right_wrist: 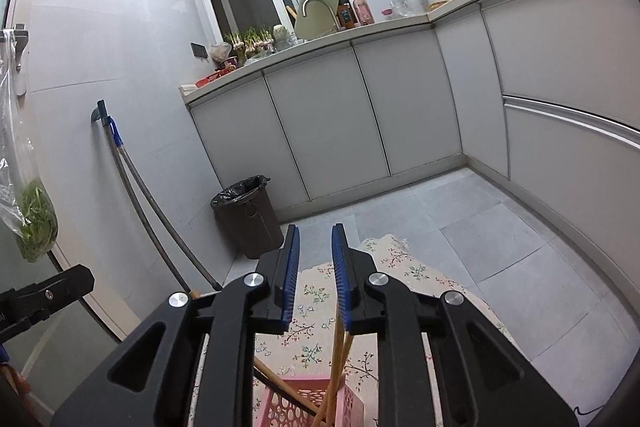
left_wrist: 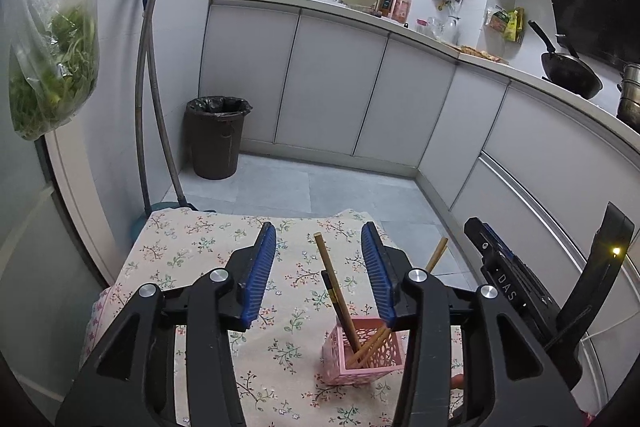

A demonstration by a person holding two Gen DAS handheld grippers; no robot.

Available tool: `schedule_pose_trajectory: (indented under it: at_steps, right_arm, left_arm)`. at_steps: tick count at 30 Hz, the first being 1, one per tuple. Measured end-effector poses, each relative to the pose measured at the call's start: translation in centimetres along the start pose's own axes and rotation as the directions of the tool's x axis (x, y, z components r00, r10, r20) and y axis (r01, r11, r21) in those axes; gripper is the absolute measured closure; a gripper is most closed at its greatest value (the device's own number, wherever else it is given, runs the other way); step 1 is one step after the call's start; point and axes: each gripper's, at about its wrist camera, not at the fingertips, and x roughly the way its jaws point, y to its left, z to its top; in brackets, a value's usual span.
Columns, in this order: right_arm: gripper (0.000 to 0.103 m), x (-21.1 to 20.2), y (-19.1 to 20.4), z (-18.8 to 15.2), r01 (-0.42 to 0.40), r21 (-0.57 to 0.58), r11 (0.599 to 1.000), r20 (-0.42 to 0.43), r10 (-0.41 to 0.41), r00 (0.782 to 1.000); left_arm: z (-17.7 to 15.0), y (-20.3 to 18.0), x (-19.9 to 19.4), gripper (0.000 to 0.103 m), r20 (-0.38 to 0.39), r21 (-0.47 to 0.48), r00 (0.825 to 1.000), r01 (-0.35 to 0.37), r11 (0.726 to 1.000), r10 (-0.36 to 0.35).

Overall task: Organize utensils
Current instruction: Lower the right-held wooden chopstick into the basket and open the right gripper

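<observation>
With the chopsticks (left_wrist: 340,301) standing in the pink basket (left_wrist: 362,355) on the table (left_wrist: 192,255), both grippers, left (left_wrist: 319,269) and right (right_wrist: 315,269), empty with fingers apart, should lift clear gently.

A basket (left_wrist: 362,355) stands on the table (left_wrist: 200,251), with chopsticks (left_wrist: 334,287) leaning inside it. Left gripper (left_wrist: 318,251) hangs above the table, left of the basket; right gripper (right_wrist: 314,247) sits directly over it. A bin (left_wrist: 216,137) stands beyond, against the cabinets (left_wrist: 332,95).
</observation>
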Motion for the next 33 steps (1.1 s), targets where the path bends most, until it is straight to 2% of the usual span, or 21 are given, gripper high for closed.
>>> schedule_pose_trajectory:
  at_steps: [4, 6, 10, 14, 16, 18, 20, 23, 27, 33]
  right_arm:
    - [0.085, -0.7, 0.0, 0.0, 0.013, -0.018, 1.000, -0.012, -0.014, 1.000]
    - [0.073, -1.1, -0.1, 0.1, 0.018, -0.024, 1.000, -0.017, -0.019, 1.000]
    - [0.065, -1.8, -0.2, 0.3, 0.040, -0.043, 0.998, -0.021, -0.041, 0.999]
    - [0.051, -2.6, -0.6, 0.5, 0.051, -0.042, 0.998, -0.025, -0.052, 0.998]
    - [0.050, -3.0, -0.7, 0.6, 0.062, -0.048, 0.997, -0.029, -0.063, 0.998]
    - [0.041, -3.3, -0.9, 0.7, 0.073, -0.046, 0.996, -0.034, -0.074, 0.997]
    - [0.037, -3.7, -1.1, 0.7, 0.082, -0.039, 0.996, -0.037, -0.083, 0.996]
    - [0.036, -4.1, -1.4, 0.7, 0.093, -0.037, 0.995, -0.048, -0.095, 0.994]
    - [0.027, -5.0, -1.6, 0.6, 0.102, -0.034, 0.994, -0.047, -0.103, 0.994]
    - [0.017, -6.0, -2.1, 0.6, 0.102, -0.021, 0.995, -0.057, -0.103, 0.993]
  left_arm:
    - [-0.1, -0.6, 0.1, 0.056, -0.001, 0.011, 1.000, 0.004, 1.000, -0.004]
    - [-0.1, -0.9, 0.2, 0.052, -0.001, 0.015, 1.000, 0.005, 1.000, -0.005]
    - [-0.3, -1.4, 0.2, 0.042, 0.002, 0.017, 1.000, 0.004, 1.000, -0.004]
    - [-0.4, -1.4, 0.1, 0.035, 0.003, 0.010, 1.000, -0.001, 1.000, 0.001]
    - [-0.5, -1.6, 0.1, 0.033, 0.000, 0.015, 1.000, -0.002, 1.000, 0.002]
    - [-0.7, -1.9, -0.1, 0.030, 0.004, 0.025, 1.000, -0.011, 1.000, 0.011]
    - [-0.9, -2.1, -0.3, 0.027, 0.003, 0.032, 1.000, -0.015, 0.999, 0.015]
    - [-1.0, -2.4, -0.4, 0.026, 0.002, 0.043, 1.000, -0.022, 0.999, 0.022]
    - [-1.2, -2.7, -0.6, 0.022, -0.002, 0.052, 1.000, -0.027, 0.998, 0.027]
    - [-1.3, -2.8, -1.0, 0.011, 0.010, 0.058, 1.000, -0.030, 0.998, 0.029]
